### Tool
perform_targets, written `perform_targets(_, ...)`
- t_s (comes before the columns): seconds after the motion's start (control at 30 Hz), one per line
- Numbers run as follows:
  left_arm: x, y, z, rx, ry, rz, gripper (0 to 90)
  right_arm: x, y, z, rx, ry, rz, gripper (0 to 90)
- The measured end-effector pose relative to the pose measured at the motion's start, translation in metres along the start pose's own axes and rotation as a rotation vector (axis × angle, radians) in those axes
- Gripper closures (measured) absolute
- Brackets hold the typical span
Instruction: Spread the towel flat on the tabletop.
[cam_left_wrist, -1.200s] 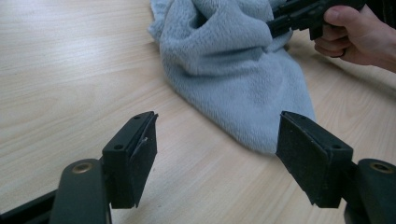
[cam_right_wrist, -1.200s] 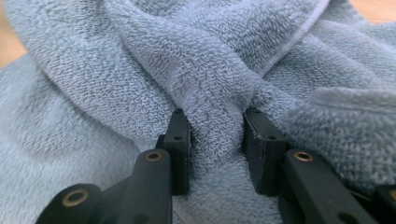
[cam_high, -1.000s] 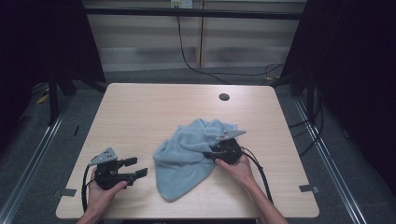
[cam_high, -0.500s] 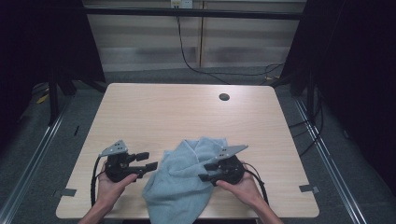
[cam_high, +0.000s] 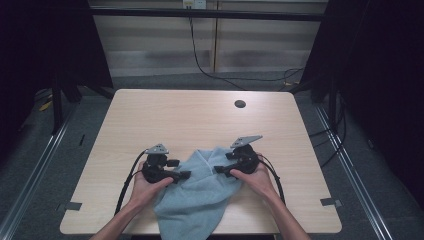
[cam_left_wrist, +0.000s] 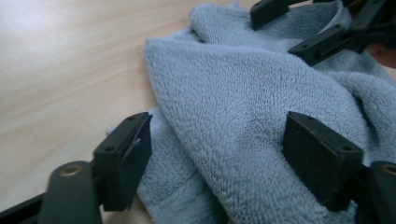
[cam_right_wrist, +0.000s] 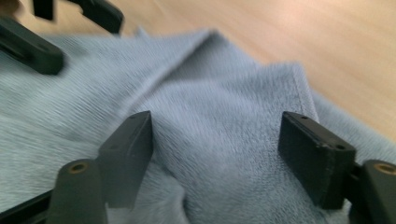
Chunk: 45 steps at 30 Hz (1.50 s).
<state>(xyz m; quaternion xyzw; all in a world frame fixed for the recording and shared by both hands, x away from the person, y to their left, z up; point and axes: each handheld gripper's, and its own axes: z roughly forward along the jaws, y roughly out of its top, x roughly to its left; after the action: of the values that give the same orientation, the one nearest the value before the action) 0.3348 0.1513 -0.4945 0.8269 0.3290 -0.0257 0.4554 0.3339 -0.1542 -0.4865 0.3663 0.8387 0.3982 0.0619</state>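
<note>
Towel (cam_high: 197, 192), light blue and crumpled, is lying at the near edge of the wooden table (cam_high: 200, 120), and its lower part is hanging over the edge, cut off by the frame. The left gripper (cam_high: 181, 170) and the right gripper (cam_high: 220, 170) are pointing at it from both sides. Both are standing wide apart, with folds of cloth lying between the jaws; it seems the pads (cam_left_wrist: 322, 156) are touching the cloth, but the blurred right gripper view is not showing this clearly.
</note>
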Motion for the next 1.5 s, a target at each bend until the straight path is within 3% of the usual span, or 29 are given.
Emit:
perform_targets(0.17,0.001,-0.005,0.009,0.023,-0.019,-0.012,22.4,0.002,-0.009,0.009,0.01,0.001,0.03,22.8)
perform_targets(0.23,0.0,-0.007,0.01,0.013,-0.054,-0.005,31.8,0.003,-0.009,0.009,0.019,-0.004,0.031,26.5)
perform_targets(0.27,0.0,-0.006,0.009,0.007,-0.071,0.007,38.2,0.004,-0.008,0.009,0.027,-0.013,0.022,29.9)
perform_targets(0.33,-0.003,-0.006,0.009,-0.005,-0.088,0.03,54.3,0.006,-0.008,0.009,0.036,0.0,0.005,46.3)
perform_targets(0.4,-0.004,-0.006,0.009,-0.005,-0.11,0.051,63.9,0.008,-0.007,0.009,0.041,0.016,-0.004,54.7)
perform_targets(0.57,-0.002,-0.007,0.001,-0.041,-0.112,0.044,78.0,0.004,-0.01,0.008,0.013,0.062,0.041,79.0)
perform_targets(0.77,0.002,-0.003,-0.023,-0.139,-0.096,0.026,82.7,-0.003,-0.004,-0.009,-0.051,0.04,0.068,83.0)
perform_targets(1.0,0.01,0.004,-0.048,-0.243,-0.064,-0.003,83.2,-0.017,0.002,-0.047,-0.15,-0.069,0.115,84.3)
perform_targets(1.07,0.008,0.012,-0.05,-0.274,-0.049,-0.002,83.3,-0.021,0.005,-0.054,-0.188,-0.074,0.146,84.5)
perform_targets(1.17,0.001,0.026,-0.056,-0.312,-0.03,0.02,83.4,-0.022,0.02,-0.06,-0.211,-0.142,0.147,84.6)
perform_targets(1.33,-0.002,0.053,-0.076,-0.387,-0.02,0.039,83.5,-0.022,0.058,-0.088,-0.307,-0.177,0.14,84.6)
perform_targets(1.5,-0.004,0.091,-0.102,-0.459,0.062,0.074,83.7,-0.016,0.102,-0.107,-0.378,-0.229,0.106,84.6)
